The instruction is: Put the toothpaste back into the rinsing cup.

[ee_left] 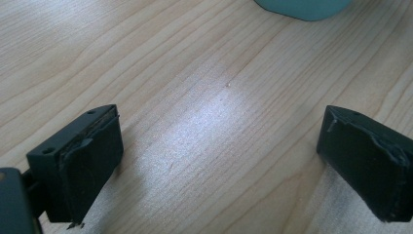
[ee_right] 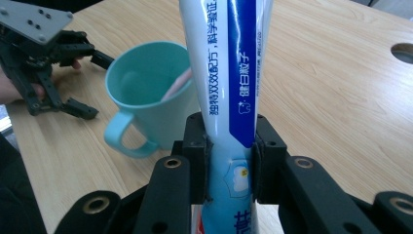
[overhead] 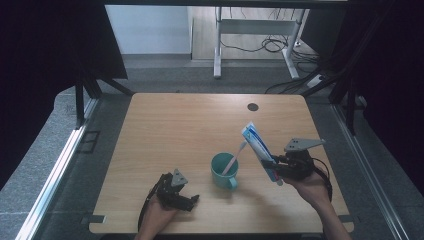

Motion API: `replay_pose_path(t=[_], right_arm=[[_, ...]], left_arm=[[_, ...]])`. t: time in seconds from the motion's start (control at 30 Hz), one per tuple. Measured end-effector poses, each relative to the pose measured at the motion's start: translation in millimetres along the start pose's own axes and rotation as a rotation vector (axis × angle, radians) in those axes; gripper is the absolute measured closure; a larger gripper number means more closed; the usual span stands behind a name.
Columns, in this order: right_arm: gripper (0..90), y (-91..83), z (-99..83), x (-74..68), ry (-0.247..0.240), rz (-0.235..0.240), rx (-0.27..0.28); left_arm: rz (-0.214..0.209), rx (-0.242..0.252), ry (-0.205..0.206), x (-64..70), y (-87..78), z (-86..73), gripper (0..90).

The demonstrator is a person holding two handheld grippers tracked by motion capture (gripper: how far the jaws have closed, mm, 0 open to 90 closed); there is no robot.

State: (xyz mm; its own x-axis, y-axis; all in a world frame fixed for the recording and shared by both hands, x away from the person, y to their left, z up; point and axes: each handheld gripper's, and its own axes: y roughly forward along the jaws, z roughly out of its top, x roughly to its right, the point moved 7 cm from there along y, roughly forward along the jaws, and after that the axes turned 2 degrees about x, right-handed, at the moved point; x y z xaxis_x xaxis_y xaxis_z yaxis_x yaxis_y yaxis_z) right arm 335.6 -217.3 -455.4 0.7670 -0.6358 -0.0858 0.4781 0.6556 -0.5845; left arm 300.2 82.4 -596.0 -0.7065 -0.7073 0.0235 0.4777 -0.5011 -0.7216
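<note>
A teal mug (overhead: 223, 170) stands on the wooden table (overhead: 200, 125) with a pale toothbrush (overhead: 234, 157) leaning out of it. My right gripper (overhead: 274, 165) is shut on a blue-and-white toothpaste tube (overhead: 258, 150), held tilted just right of the mug. In the right gripper view the tube (ee_right: 229, 87) rises between the two pads (ee_right: 197, 146), with the mug (ee_right: 146, 102) behind it to the left. My left gripper (overhead: 189, 197) rests low near the front edge, left of the mug, open and holding nothing. Its view has bare wood between the fingers (ee_left: 92, 161) and the mug's base (ee_left: 304, 7) at the top.
A dark round grommet hole (overhead: 252, 106) sits near the table's far edge. Black curtains flank the table. A white desk frame (overhead: 255, 30) and cables (overhead: 280, 47) stand on the floor beyond.
</note>
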Motion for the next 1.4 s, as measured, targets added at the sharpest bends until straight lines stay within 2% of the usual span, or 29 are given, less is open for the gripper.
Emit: replay_pose_path(t=[0.5, 0.97, 1.4], right_arm=[[72.3, 8.6, 19.0, -19.0, -0.018, 0.049, 0.026], [72.3, 23.6, 35.0, -35.1, -0.026, 0.094, 0.039], [72.3, 37.8, 47.7, -43.7, -0.025, 0.107, 0.054]], left_arm=[[0.000, -0.001, -0.002, 0.2, 0.0, -0.1, 3.1], [-0.001, 0.000, -0.001, 0.1, 0.1, 0.0, 3.1], [-0.001, 0.000, 0.000, 0.0, 0.1, 0.0, 3.2]])
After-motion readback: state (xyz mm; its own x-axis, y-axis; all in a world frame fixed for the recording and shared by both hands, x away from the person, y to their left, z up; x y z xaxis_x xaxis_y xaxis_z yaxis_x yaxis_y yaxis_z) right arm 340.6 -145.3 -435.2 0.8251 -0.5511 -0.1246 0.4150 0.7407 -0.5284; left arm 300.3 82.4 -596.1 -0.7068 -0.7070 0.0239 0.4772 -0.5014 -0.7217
